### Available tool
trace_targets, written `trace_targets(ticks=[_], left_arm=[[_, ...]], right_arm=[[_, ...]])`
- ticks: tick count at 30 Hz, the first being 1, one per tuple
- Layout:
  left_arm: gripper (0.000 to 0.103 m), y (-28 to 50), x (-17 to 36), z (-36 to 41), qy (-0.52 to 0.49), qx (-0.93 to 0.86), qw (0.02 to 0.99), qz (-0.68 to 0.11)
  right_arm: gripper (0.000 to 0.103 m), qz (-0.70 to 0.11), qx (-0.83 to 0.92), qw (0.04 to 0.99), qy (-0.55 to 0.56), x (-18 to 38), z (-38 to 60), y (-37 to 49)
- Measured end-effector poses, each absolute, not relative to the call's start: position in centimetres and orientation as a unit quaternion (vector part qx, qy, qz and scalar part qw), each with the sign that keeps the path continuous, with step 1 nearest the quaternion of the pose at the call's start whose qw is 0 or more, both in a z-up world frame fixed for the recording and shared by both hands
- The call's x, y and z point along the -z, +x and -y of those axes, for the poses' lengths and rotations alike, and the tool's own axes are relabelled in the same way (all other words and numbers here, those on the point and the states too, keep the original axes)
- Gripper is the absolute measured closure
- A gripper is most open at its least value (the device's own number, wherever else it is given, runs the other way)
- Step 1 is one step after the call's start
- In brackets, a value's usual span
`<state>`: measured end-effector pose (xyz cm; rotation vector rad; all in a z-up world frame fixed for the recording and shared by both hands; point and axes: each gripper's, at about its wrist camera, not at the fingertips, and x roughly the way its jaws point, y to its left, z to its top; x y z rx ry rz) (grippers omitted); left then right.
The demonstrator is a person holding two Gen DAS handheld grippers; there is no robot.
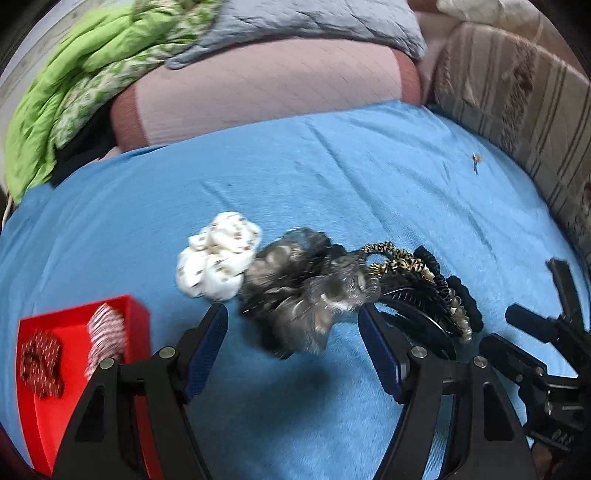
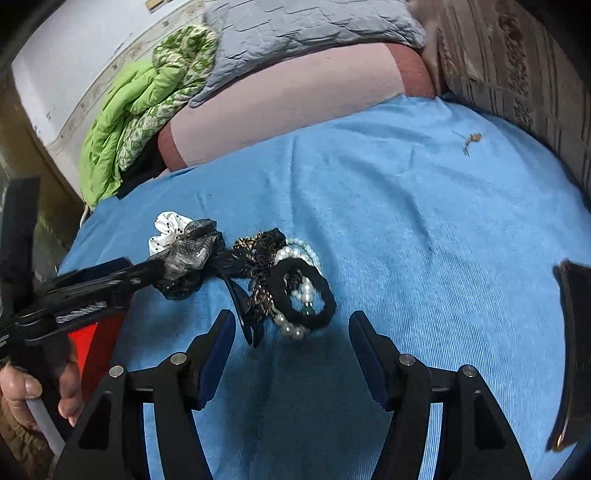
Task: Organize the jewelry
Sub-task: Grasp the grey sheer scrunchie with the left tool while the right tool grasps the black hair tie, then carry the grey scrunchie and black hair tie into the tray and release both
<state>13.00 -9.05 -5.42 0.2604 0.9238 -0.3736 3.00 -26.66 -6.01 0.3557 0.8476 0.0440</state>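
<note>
A pile of hair accessories lies on the blue blanket (image 1: 369, 177): a white scrunchie (image 1: 218, 258), a grey sheer scrunchie (image 1: 306, 295), a leopard-print one (image 1: 391, 258), a black claw clip (image 1: 413, 306), pearls (image 1: 458, 314) and a black hair tie (image 2: 301, 295). My left gripper (image 1: 291, 308) is open, and the grey scrunchie sits just past its tips. My right gripper (image 2: 291, 317) is open too, just short of the black hair tie and the pearl bracelet (image 2: 295, 328). At the lower left stands a red box (image 1: 81, 317) holding a red dotted scrunchie (image 1: 40, 365) and a striped one (image 1: 105, 332).
A small pin-like item (image 2: 471, 140) lies alone far out on the blanket. A pink pillow (image 1: 266, 85), a green quilt (image 1: 74, 92) and a grey pillow (image 1: 314, 22) pile up behind, with a striped cushion (image 1: 517, 103) on the right. A dark object (image 2: 572, 350) stands at the right edge.
</note>
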Motion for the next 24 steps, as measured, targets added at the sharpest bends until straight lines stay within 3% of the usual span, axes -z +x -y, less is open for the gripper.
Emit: trace_targets(ticks=[1, 2, 3, 5, 7, 8, 16, 24], left_arm=[[0.034, 13.2, 5.7, 9.4, 0.129, 0.182, 0.868, -0.443], [0.050, 13.2, 5.9, 9.7, 0.130, 0.184, 0.866, -0.446], [0.075, 13.4, 6.2, 9.9, 0.132, 0.185, 0.860, -0.456], [0.092, 13.7, 6.8, 10.0, 0.126, 0.187, 0.851, -0.474], [0.092, 13.3, 6.6, 9.6, 0.123, 0.185, 0.855, -0.470], [0.092, 13.1, 6.4, 9.4, 0.124, 0.183, 0.855, -0.469], [0.093, 10.1, 4.0, 6.5, 0.073, 0.191, 0.859, -0.470], [0.093, 4.7, 0.3, 3.1, 0.028, 0.216, 0.869, -0.444]], right_arm=[[0.038, -0.408, -0.023, 0.898, 0.164, 6.0, 26.4, 3.2], [0.044, -0.409, -0.026, 0.899, 0.157, 6.1, 26.3, 3.5], [0.049, -0.411, -0.029, 0.899, 0.152, 6.2, 26.2, 3.7], [0.070, -0.418, -0.036, 0.896, 0.148, 6.7, 26.2, 4.4], [0.084, -0.425, -0.044, 0.890, 0.158, 7.1, 26.4, 4.7], [0.085, -0.426, -0.046, 0.888, 0.167, 7.2, 26.7, 4.7], [0.092, -0.416, -0.055, 0.882, 0.213, 6.1, 27.5, 2.7], [0.092, -0.393, -0.067, 0.892, 0.214, 3.0, 26.6, -0.5]])
